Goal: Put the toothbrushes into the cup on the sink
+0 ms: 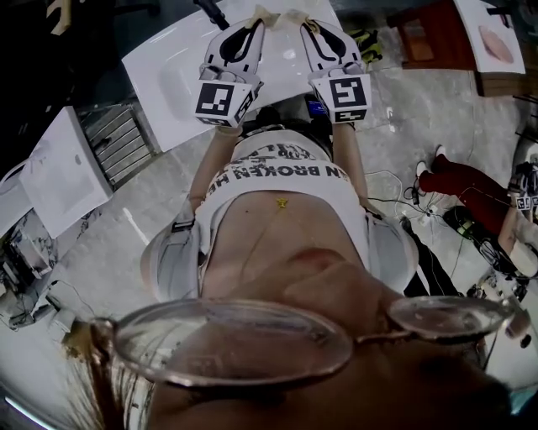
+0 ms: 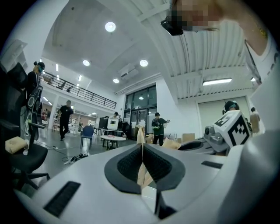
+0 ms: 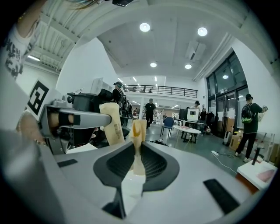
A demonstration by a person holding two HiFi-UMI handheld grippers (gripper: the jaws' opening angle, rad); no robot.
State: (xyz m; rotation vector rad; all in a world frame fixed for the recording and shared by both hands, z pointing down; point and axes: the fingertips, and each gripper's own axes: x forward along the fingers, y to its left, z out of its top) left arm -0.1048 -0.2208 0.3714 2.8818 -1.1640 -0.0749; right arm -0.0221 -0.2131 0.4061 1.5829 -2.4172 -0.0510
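Note:
In the head view both grippers are held out over a white sink top (image 1: 168, 76). My left gripper (image 1: 255, 23) is shut on a beige paper-wrapped toothbrush (image 1: 261, 13). My right gripper (image 1: 312, 25) is shut on a second one (image 1: 297, 16). In the left gripper view the jaws (image 2: 142, 148) pinch the beige wrapper (image 2: 141, 135) upright between the pads. The right gripper view shows its jaws (image 3: 137, 144) closed on its own wrapper (image 3: 138, 131), with the left gripper's toothbrush (image 3: 112, 124) beside it. No cup is in view.
A dark faucet (image 1: 212, 12) stands at the sink's far edge. White cabinet pieces (image 1: 63, 168) lie on the floor at the left. A wooden table (image 1: 437, 38) is at the upper right. A seated person's legs (image 1: 462, 183) and cables are at the right.

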